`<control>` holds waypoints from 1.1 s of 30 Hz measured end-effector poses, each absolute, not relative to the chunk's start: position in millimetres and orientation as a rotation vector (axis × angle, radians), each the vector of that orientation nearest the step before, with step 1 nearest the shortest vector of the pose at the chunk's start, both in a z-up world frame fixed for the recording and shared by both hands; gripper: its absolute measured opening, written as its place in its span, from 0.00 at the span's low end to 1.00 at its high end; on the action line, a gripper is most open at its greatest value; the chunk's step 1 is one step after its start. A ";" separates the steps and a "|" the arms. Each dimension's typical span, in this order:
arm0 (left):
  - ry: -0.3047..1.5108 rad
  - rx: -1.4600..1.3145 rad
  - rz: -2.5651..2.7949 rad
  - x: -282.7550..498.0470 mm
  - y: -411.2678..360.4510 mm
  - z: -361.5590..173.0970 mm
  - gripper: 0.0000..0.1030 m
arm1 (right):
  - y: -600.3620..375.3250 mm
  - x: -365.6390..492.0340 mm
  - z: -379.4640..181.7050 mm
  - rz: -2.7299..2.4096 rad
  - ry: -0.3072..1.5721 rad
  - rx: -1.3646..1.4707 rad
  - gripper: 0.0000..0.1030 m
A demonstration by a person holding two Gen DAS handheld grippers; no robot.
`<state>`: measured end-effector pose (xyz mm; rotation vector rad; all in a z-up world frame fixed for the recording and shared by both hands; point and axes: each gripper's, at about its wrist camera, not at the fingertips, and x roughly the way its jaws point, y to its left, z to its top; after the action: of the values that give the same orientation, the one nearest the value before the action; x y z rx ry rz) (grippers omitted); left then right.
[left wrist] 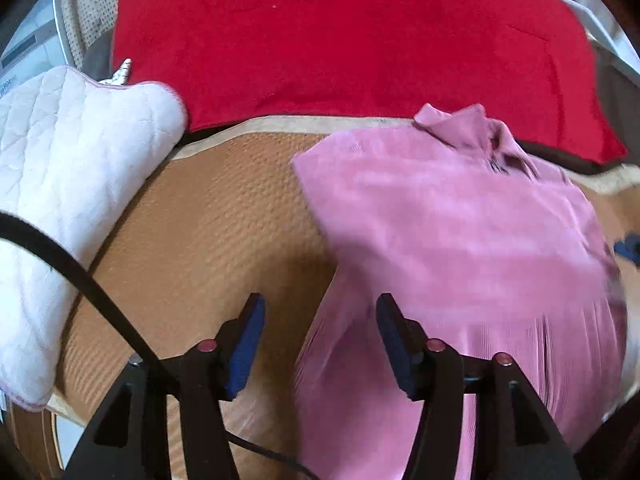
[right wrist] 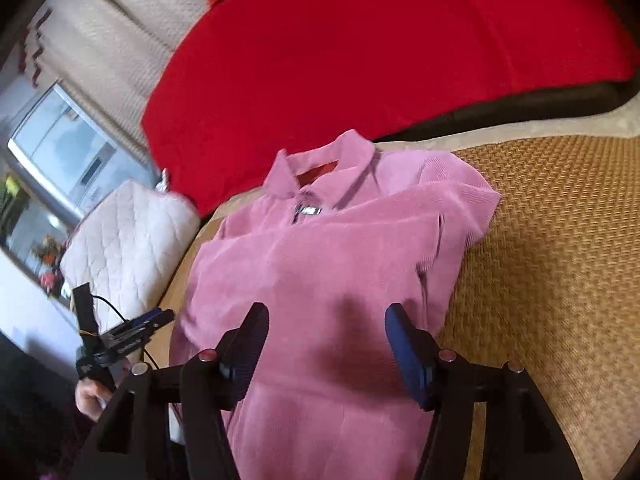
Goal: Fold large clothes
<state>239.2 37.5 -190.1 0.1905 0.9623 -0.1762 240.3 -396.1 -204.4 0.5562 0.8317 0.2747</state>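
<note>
Pink shirt [right wrist: 320,264] lying flat on woven mat [right wrist: 552,240], collar toward red blanket [right wrist: 360,52], white pillow [left wrist: 68,184] at its side. Left gripper [left wrist: 320,312] spread, empty. Right gripper [right wrist: 328,320] spread above shirt, empty. No readable writing.

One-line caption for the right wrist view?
Open right hand-held gripper above a partly folded pink collared shirt on a woven mat.
</note>
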 end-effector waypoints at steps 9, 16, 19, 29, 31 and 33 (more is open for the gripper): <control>1.083 0.020 -0.273 128.9 106.3 -210.6 0.68 | -391.6 140.3 -219.2 0.313 0.863 0.568 0.63; 1.278 -0.061 -0.304 102.5 110.5 -273.0 0.69 | -402.8 59.6 -246.7 0.263 0.942 0.669 0.68; 1.370 -0.054 -0.282 102.1 104.9 -296.8 0.71 | -402.4 43.3 -264.4 0.219 1.032 0.664 0.68; 1.406 -0.108 -0.298 104.9 94.2 -323.5 0.71 | -363.2 54.3 -308.4 0.184 1.213 0.574 0.68; 1.401 -0.149 -0.316 104.0 95.1 -326.3 0.58 | -350.1 59.6 -317.1 0.191 1.251 0.549 0.68; 1.398 -0.182 -0.329 100.2 98.3 -328.8 0.26 | -339.1 59.0 -317.3 0.180 1.244 0.505 0.67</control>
<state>100.2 98.3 -328.8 -0.1817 1.3979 -0.3287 59.0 -339.1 -317.3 0.5053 1.2439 0.1799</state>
